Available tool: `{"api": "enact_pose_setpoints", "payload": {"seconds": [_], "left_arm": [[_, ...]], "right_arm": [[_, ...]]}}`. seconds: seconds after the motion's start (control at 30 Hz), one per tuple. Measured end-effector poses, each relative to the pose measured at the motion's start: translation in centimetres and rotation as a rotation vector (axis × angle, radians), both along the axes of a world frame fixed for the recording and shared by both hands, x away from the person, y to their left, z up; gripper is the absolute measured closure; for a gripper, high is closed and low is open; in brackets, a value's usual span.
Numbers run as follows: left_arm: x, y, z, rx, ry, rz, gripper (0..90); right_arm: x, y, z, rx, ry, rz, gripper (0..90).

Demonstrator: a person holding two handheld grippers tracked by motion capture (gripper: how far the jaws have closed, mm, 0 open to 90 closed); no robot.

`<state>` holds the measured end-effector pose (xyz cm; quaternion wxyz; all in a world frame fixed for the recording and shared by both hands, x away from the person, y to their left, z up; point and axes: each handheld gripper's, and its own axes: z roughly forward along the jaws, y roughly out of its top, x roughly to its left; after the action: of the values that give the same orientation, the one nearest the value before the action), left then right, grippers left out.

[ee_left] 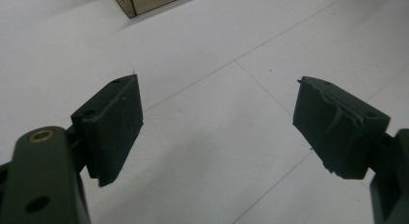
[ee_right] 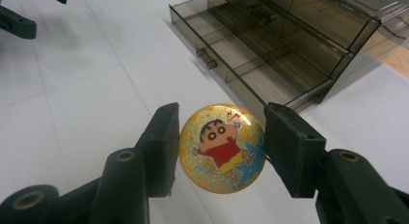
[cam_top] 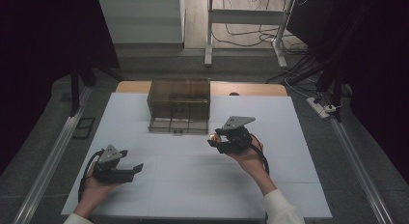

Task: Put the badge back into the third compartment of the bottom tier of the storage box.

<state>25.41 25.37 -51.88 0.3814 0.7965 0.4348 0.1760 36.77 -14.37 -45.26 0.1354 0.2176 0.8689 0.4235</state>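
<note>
Near the box [cam_top: 179, 105]:
right gripper [ee_right: 221, 147]: jaws clamp a badge [ee_right: 222, 147]
left gripper [ee_left: 217, 127]: farther off, jaws wide apart, holding nothing

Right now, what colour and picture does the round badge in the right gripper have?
The badge is glittery yellow-orange with a cartoon child in a red shirt, clearest in the right gripper view.
</note>
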Motion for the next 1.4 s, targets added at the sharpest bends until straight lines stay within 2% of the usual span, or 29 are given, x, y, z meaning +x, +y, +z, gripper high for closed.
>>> {"api": "enact_pose_setpoints", "payload": {"seconds": [0.27, 0.5, 0.83, 1.4], "left_arm": [[0.1, 0.3, 0.1, -0.024, 0.004, 0.004, 18.4], [0.2, 0.4, 0.0, -0.024, 0.005, 0.003, 18.4], [0.1, 0.2, 0.0, -0.022, 0.004, 0.001, 18.4], [0.2, 0.3, 0.0, -0.021, 0.008, 0.000, 18.4]], "right_arm": [[0.7, 0.7, -0.3, 0.001, 0.001, -0.008, 47.4], [1.5, 1.5, -0.5, -0.005, 0.004, -0.008, 47.4], [2.8, 2.0, -0.6, 0.011, 0.012, -0.029, 47.4], [4.9, 4.5, -0.5, -0.027, 0.012, -0.038, 47.4]]}}
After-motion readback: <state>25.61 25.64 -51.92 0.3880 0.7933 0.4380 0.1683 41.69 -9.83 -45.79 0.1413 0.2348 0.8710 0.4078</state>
